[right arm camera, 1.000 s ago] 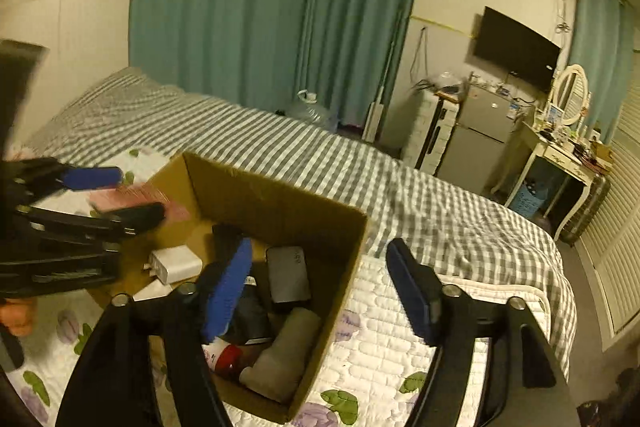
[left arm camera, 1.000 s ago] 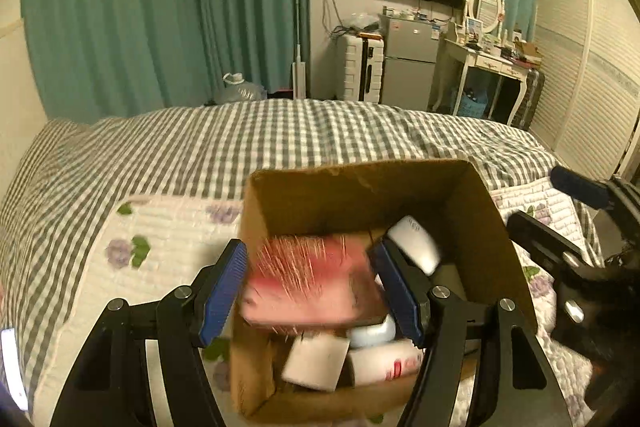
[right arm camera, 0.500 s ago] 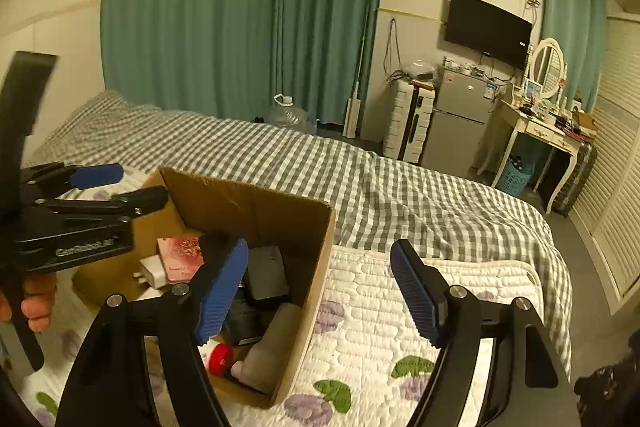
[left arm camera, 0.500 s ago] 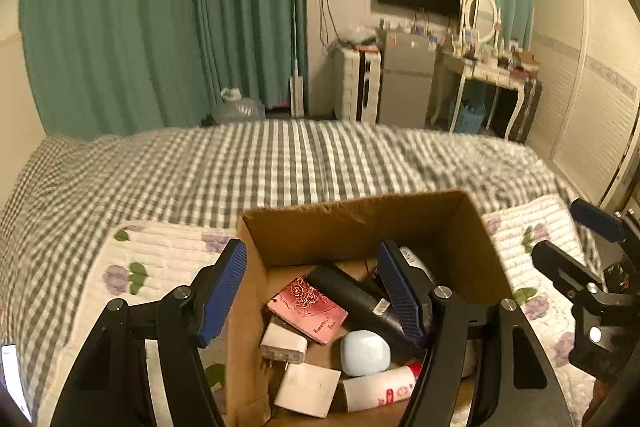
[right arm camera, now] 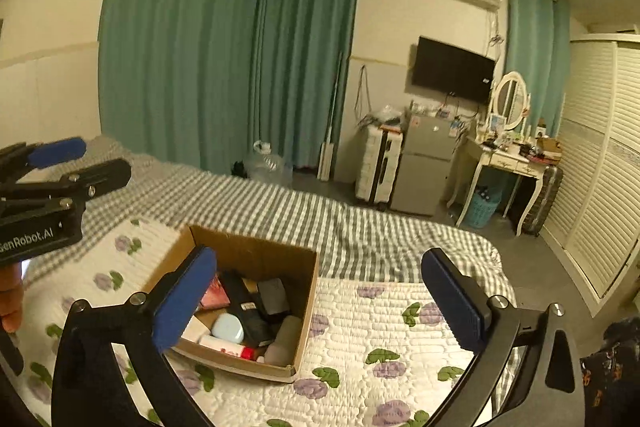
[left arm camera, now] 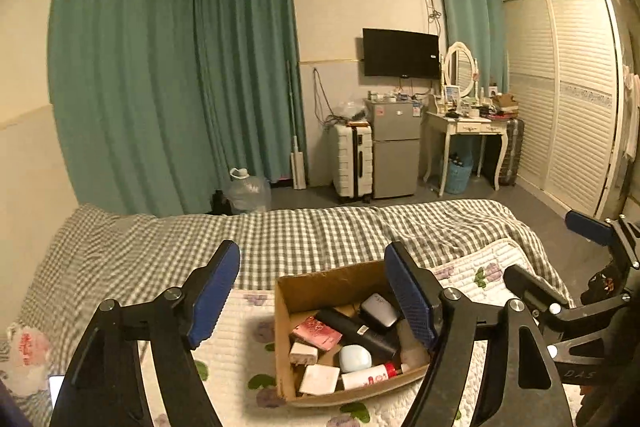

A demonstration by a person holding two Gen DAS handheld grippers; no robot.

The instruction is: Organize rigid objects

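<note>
Both tongs lifted clear above box

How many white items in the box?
3 visible: a charger plug by the left wall, a flat square box at the near-left corner, and a red-capped tube along the near wall. More may be hidden underneath.

Brown cardboard box: right inner corner hidden behind blue-padded left fingers. Red-capped white tube label too small to read. Items on white dressing table too small to identify.
</note>
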